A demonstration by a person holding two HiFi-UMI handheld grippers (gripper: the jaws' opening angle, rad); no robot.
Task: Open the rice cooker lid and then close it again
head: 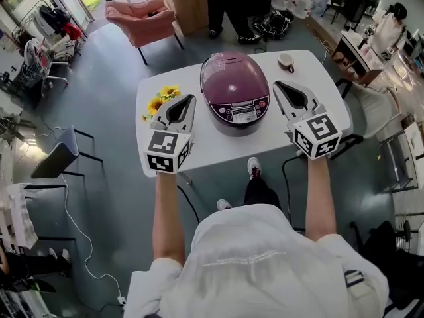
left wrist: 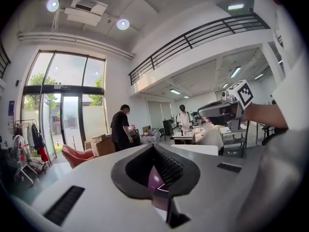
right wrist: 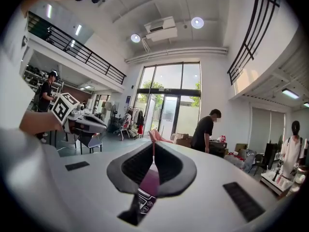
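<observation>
Place of the rice cooker: The rice cooker (head: pixel 234 88) stands in the middle of the white table (head: pixel 305 68), between the two grippers and touching neither of them.
Direction: The control panel (head: pixel 243 113) faces the person, toward the near edge of the table. The back side points away, toward the far edge.
Long axis: From above the cooker is a rounded oval, a little longer from front to back. This axis runs away from the person and is turned slightly to the left at the far end.
Lid: The lid (head: pixel 232 75) is down and closed. It is a smooth, glossy dome of purple colour with light reflections on it.
Panel: It is a light grey field with a small display and several buttons, on the sloping front.
Left gripper: The left gripper (head: pixel 191 98) is just beside the left side of the cooker. In its own view its jaws stand together at the tips, with nothing held. Only the purple lid shows behind the opening.
Right gripper: The right gripper (head: pixel 277 83) is just beside the right side of the cooker. Its jaws are also together and empty. The purple lid and the panel buttons show behind them.
Other things on the table: A cup (head: pixel 286 61) stands behind the right gripper. Yellow sunflowers (head: pixel 162 99) lie at the left, near the left gripper.
Around: A pink chair (head: pixel 142 20) stands on the floor beyond the table.
</observation>
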